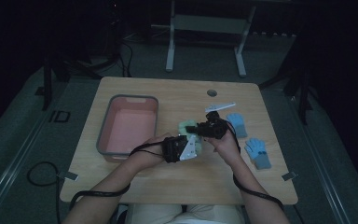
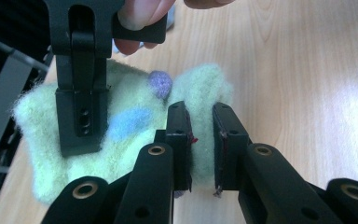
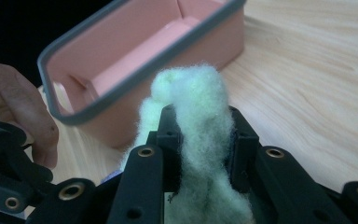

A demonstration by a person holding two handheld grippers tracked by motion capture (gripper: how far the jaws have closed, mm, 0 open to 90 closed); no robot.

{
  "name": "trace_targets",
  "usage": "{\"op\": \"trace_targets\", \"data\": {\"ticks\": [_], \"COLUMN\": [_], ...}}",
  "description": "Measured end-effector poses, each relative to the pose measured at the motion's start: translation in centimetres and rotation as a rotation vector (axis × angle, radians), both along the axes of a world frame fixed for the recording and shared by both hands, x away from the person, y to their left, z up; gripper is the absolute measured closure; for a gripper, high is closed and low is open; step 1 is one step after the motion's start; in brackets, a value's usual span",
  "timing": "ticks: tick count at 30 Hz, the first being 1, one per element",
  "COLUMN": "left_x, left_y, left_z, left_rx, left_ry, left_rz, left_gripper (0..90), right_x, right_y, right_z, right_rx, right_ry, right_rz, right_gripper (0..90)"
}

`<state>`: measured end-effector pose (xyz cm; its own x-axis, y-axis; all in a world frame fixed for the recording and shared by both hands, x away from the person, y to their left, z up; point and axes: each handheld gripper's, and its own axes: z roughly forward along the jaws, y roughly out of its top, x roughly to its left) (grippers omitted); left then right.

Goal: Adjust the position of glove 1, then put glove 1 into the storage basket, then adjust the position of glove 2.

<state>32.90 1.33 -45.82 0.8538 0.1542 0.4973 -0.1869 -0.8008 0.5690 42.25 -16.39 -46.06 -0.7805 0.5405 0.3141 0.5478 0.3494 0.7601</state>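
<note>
Fuzzy green glove (image 2: pixel 121 126) pinched between left gripper (image 2: pixel 201 140) fingers, another fold clamped in right gripper (image 3: pixel 200 140) fingers, beside pink bin (image 3: pixel 135 51)

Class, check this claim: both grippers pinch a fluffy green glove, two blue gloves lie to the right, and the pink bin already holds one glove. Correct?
Not quite. The pink bin is empty, as the high view shows. The rest stands: left gripper and right gripper pinch the green glove, and two blue gloves lie to the right.

Overhead table (image 1: pixel 177 93); two close tongs-cameras
</note>
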Motion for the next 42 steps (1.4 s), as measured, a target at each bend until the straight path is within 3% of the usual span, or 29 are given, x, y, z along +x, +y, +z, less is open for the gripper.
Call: {"op": "trace_targets", "data": {"ticks": [17,24,34,39,42], "left_x": [0.3,0.0,0.3,1.2,1.7], "left_y": [5.6,9.1,13.0,15.1,15.7], "left_z": [2.7,3.7,3.1,1.9,0.7], "left_rx": [0.030,0.056,0.102,0.135,0.159], "left_ry": [-0.017,-0.027,0.001,0.064,0.081], "left_rz": [0.089,0.129,0.167,0.172,0.176], "left_gripper": [79.2,79.2,79.3,79.3,79.3], "right_x": [1.3,1.6,2.1,2.8,3.1], "right_y": [6.5,10.4,14.9,16.9,17.9], "right_z": [3.1,4.1,3.3,1.4,0.1], "right_rx": [0.022,0.040,0.052,0.060,0.051], "right_ry": [-0.031,-0.046,-0.034,-0.009,0.006], "right_rz": [0.062,0.100,0.131,0.132,0.129], "right_gripper": [72.2,72.3,72.2,72.3,72.2]}}
